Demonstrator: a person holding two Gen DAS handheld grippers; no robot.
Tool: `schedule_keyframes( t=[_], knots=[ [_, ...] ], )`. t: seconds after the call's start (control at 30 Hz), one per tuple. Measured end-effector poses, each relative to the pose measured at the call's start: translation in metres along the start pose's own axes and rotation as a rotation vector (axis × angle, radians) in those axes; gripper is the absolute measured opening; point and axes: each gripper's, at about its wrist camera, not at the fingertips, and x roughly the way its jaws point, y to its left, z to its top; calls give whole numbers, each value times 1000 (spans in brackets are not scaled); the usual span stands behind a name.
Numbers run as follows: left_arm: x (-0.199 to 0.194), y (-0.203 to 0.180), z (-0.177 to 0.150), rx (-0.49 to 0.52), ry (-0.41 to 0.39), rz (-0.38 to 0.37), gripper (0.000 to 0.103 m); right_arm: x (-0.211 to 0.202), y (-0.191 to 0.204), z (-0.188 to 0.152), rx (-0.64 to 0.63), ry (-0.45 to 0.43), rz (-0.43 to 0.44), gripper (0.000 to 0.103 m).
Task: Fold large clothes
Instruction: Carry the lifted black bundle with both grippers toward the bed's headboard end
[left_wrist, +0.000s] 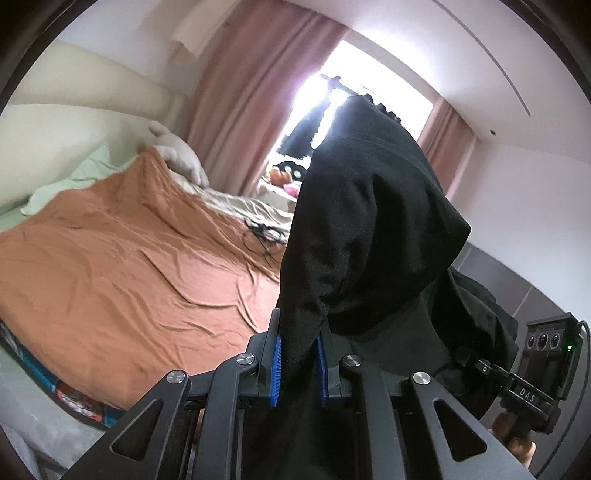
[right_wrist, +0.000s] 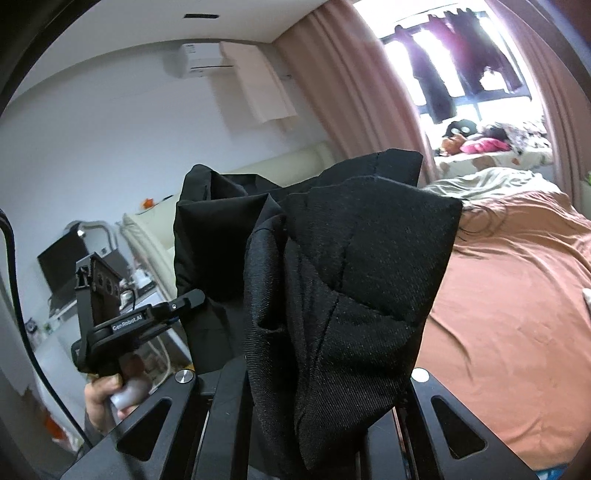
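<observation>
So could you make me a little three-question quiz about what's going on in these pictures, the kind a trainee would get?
1. True or false: the black garment lies flat on the orange bedspread.
2. What is the left gripper clamped on?
3. What hangs beside the window? A) pink curtains B) white blinds C) nothing

Key:
1. False. It is held up in the air.
2. A fold of the black garment, pinched between its blue pads; the right gripper is buried in the same cloth.
3. A
</observation>
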Motion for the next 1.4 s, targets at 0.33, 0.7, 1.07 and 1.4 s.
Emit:
schedule_keyframes(
  t=[0.33,0.7,1.07,1.4],
  knots=[
    [-72,53,33,-64,-93,77,15,37,57,7,-48,10,138,12],
    [-131,134,78,-104,-151,162,15,107,103,24,-111,75,263,12],
    [-142,239,123,-113,-179,263,15,208,141,12,-140,127,348,12],
    [-110,348,148,-149,-186,309,15,319,151,-1,-145,199,381,12]
  ],
)
